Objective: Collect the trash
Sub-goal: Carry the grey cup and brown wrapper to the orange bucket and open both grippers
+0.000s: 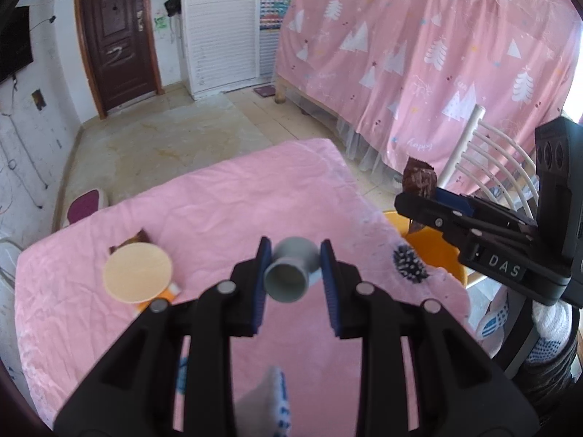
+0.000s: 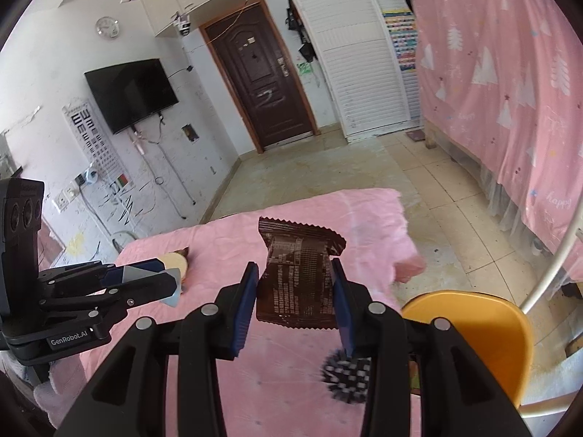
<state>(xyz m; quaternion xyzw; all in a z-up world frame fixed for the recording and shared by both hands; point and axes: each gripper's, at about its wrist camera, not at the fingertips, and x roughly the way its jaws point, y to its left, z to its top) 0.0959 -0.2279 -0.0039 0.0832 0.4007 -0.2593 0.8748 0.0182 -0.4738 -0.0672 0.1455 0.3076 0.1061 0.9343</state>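
Your left gripper (image 1: pixel 295 273) is clenched on a small grey cup (image 1: pixel 289 271) and your right gripper (image 2: pixel 295 302) grasps a brown wrapper (image 2: pixel 297 276), both lifted off the pink-covered table (image 1: pixel 218 189) for carrying toward the orange bin (image 2: pixel 484 331) at its edge.

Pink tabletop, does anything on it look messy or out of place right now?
Yes. A round beige lid lies on a brown wrapper and an orange packet near the left edge of the pink tabletop. A spiky black-and-white ball sits at the right edge.
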